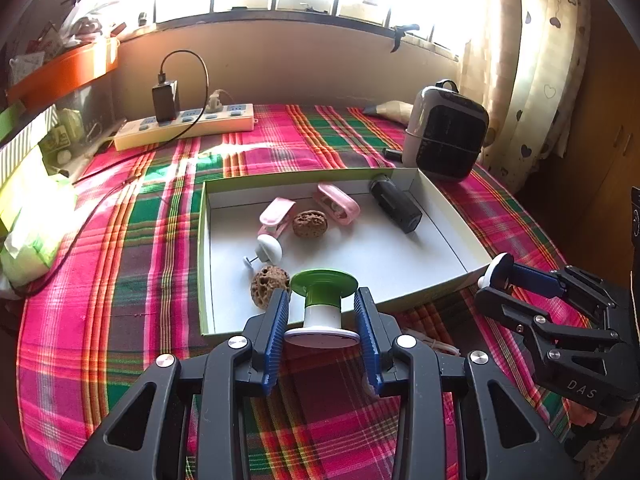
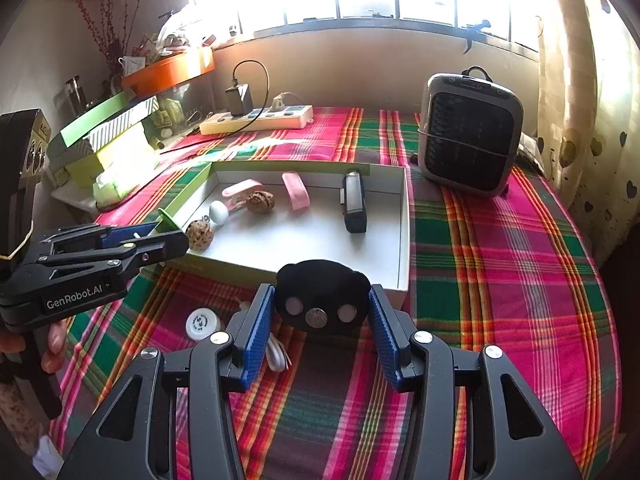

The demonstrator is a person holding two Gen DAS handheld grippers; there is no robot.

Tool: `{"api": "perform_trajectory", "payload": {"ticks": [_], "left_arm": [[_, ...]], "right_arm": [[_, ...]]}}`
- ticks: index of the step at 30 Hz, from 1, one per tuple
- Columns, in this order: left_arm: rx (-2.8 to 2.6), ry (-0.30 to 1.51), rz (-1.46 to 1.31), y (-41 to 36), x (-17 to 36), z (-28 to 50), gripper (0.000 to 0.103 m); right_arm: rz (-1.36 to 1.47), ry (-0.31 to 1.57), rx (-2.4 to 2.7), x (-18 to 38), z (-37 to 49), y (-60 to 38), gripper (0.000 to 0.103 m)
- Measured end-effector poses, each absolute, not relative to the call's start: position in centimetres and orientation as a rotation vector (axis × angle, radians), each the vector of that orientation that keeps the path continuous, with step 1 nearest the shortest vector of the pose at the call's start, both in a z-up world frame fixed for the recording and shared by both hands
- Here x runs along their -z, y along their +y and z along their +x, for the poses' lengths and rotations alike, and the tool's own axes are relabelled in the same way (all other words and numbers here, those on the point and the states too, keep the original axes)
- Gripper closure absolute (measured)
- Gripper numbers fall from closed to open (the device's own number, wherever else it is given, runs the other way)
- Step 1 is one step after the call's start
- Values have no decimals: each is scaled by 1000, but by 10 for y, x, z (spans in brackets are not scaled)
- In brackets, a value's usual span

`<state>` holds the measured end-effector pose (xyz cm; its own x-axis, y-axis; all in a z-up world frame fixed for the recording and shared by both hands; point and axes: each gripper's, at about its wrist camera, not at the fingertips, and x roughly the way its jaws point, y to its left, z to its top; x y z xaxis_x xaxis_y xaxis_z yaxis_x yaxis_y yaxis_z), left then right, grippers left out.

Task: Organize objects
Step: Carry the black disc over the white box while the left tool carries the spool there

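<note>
At lower centre, the left gripper (image 1: 322,316) pinched a green-and-white spool (image 1: 323,306) by its narrow waist; light, rigid, slippery plastic. The right gripper (image 2: 322,312) clamped a black device (image 2: 322,296), hard and smooth, before the tray (image 2: 404,240).

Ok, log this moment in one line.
left gripper: shut on green-white spool | right gripper: shut on black disc | tray: ahead

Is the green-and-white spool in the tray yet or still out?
Out. The left gripper is shut on the green-and-white spool, which is tipped on its side at the near wall of the tray, not resting on the tray floor.
</note>
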<state>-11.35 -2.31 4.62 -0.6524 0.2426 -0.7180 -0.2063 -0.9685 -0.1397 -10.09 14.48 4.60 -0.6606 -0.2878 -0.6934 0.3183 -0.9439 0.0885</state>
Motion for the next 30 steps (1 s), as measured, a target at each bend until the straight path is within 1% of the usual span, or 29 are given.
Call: {"api": "perform_trajectory", "payload": {"ticks": [10, 16, 23, 30], "left_arm": [[-2636, -52, -1179, -20, -41, -136, 71], [-2636, -54, -1188, -19, -38, -147, 71], [-2631, -60, -1211, -21, -32, -157, 71], [-2632, -56, -1219, -21, -28, -165, 71]], "right_arm": [[1074, 90, 2583, -46, -133, 137, 55], [1096, 99, 2550, -41, -153, 133, 55], [1106, 158, 2510, -33, -175, 124, 55], [1101, 166, 2471, -29, -190, 116, 55]]}}
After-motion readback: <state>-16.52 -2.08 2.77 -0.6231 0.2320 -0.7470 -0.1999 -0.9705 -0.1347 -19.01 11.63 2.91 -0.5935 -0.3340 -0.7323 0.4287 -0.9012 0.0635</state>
